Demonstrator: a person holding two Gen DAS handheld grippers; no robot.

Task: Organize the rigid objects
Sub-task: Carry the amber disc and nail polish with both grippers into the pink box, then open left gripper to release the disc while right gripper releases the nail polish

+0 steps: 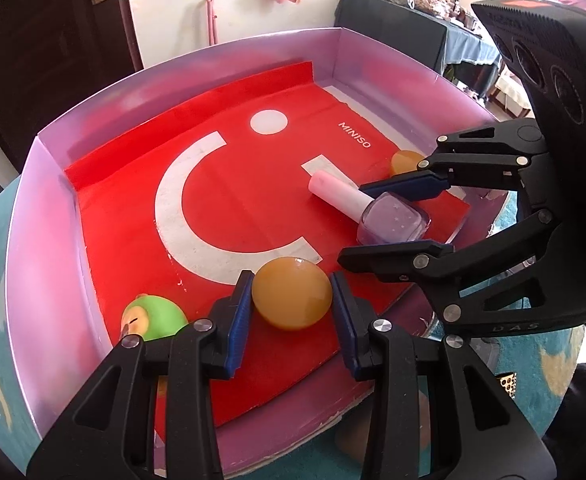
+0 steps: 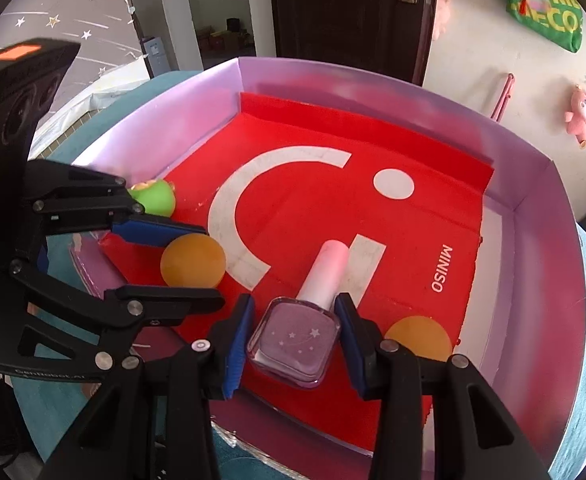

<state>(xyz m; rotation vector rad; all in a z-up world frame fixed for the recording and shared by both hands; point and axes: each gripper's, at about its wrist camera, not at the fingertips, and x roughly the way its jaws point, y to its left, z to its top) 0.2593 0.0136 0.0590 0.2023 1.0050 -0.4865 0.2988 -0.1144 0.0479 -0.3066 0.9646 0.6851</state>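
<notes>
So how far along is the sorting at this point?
Already in the tray: a green toy and a second ball, both lying loose. In hand: the left claw is closed on an orange ball, and the right claw on a nail polish bottle, both low over the red liner. Left: letting both go.

In the tray (image 1: pixel 49 216), on the liner sheet (image 1: pixel 253 200), a ball (image 1: pixel 291 292) sits between the left gripper's (image 1: pixel 291 312) jaws, a toy (image 1: pixel 153 316) left of it. The nail polish bottle (image 2: pixel 293 340) lies between the right gripper's (image 2: pixel 293 340) jaws, another ball (image 2: pixel 419 338) just right.
</notes>
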